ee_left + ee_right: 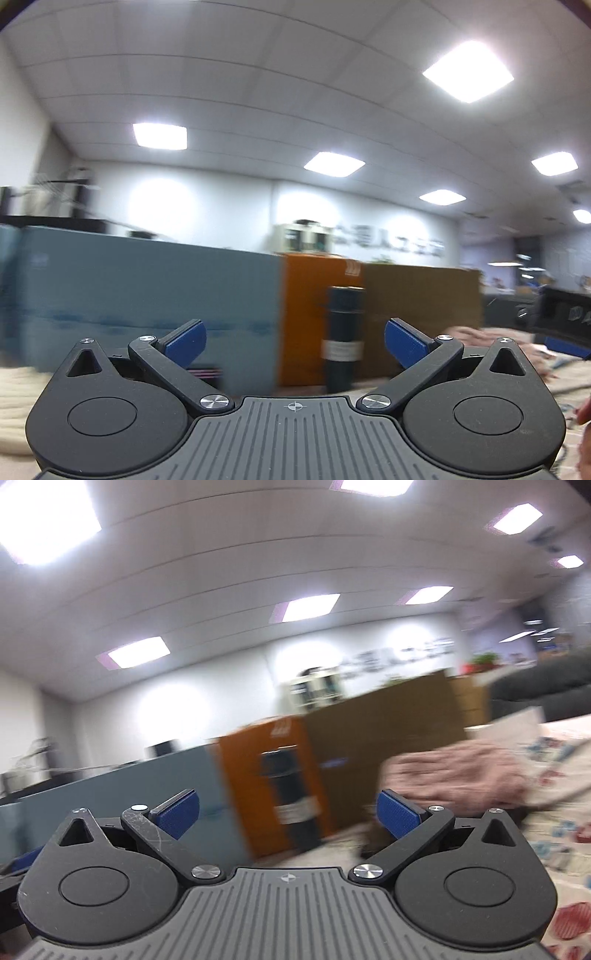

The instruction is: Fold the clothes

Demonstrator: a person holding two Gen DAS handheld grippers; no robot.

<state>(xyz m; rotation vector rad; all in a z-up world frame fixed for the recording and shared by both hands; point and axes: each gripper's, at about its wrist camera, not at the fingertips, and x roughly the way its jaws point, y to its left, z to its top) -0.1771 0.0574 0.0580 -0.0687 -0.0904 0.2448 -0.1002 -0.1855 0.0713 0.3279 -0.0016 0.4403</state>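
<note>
Left gripper: blue fingers spread wide apart, holding and touching nothing; between them, farther off, stand a dark cylinder and an orange box. Right gripper: fingers likewise wide apart and empty. The pink garment lies bunched on the bench, just beyond and to the right of the right finger, on a patterned cloth; blur hides its folds. In the left view it shows only as a pink strip past the right finger.
</note>
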